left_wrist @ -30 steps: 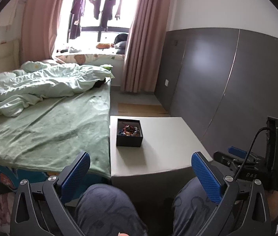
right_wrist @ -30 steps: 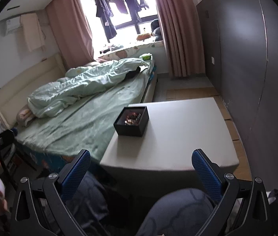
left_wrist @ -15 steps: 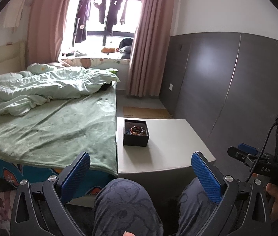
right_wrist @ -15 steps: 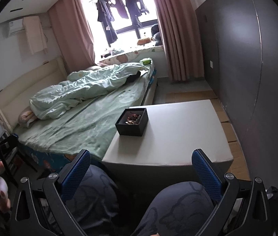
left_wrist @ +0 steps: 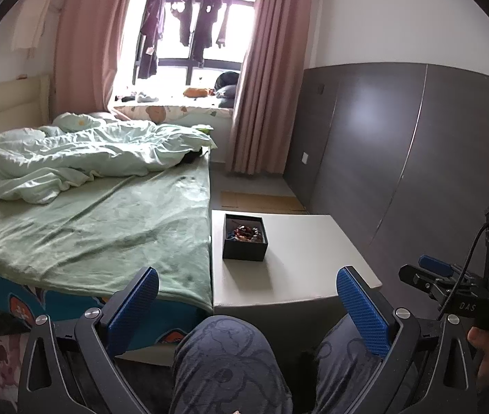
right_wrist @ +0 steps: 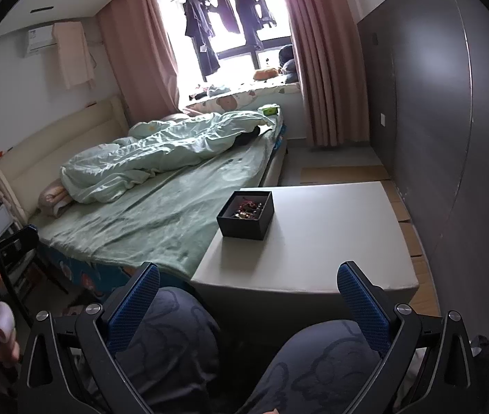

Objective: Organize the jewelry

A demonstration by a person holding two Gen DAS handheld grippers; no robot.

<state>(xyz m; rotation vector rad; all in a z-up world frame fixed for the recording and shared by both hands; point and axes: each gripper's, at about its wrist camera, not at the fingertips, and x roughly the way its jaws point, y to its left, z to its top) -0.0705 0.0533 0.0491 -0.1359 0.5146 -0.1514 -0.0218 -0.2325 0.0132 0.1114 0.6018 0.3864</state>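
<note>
the left gripper (left_wrist: 247, 305) hung low above the person's knees (left_wrist: 223, 355), its blue-padded fingers (left_wrist: 134, 300) spread wide with nothing between them. the right gripper (right_wrist: 248, 302) sat the same way, jaws wide apart and empty, over the patterned grey trousers (right_wrist: 317, 358). both were well short of the white table (right_wrist: 331, 241), which stood pushed against the side of the bed (left_wrist: 106, 227).

on that table, near its left edge by the mattress, stood a small black box (right_wrist: 246, 215) with no lid on it. a tangle of beaded jewelry (right_wrist: 248, 208) lay heaped inside; the single pieces were too small to tell apart. in the left view the same box (left_wrist: 244, 238) sat toward the bed side of the tabletop, with the beads (left_wrist: 244, 233) showing red and dark.

a rumpled pale green duvet (left_wrist: 82, 158) lay across the far half of the bed. pink curtains (right_wrist: 324, 69) framed the window, where dark clothes (right_wrist: 210, 34) hung.
</note>
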